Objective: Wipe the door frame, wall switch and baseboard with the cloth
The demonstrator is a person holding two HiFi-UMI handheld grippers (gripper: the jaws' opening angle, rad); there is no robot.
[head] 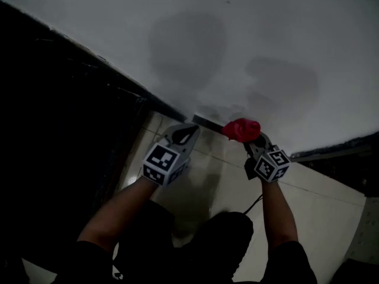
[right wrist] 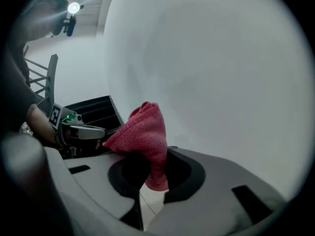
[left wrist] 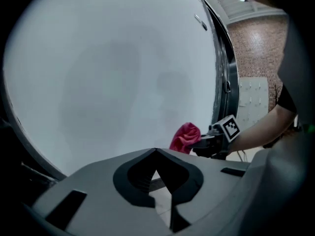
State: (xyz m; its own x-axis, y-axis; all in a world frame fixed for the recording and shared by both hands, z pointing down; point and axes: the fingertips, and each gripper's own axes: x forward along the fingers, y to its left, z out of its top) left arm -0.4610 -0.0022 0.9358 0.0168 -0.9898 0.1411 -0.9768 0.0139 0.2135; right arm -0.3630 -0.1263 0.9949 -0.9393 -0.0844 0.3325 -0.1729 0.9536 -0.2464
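Note:
A red cloth [head: 241,129] is bunched in my right gripper [head: 251,142], which is shut on it. The cloth's tip is pressed to the foot of the white wall [head: 249,46], just above the dark baseboard [head: 205,122]. In the right gripper view the cloth [right wrist: 143,132] stands up out of that gripper [right wrist: 153,167] against the wall. My left gripper [head: 188,132] hovers shut and empty, a little left of the cloth and close to the baseboard. The left gripper view shows the cloth [left wrist: 185,136] and the right gripper [left wrist: 201,142] beyond my left gripper [left wrist: 156,151]. No wall switch is in view.
A dark door or panel [head: 65,117] fills the left side. Pale floor tiles [head: 320,200] run below the wall. A dark metal door frame [left wrist: 225,73] stands at the wall's far end, with a speckled wall [left wrist: 258,48] behind it. A cable [head: 253,204] hangs under my right arm.

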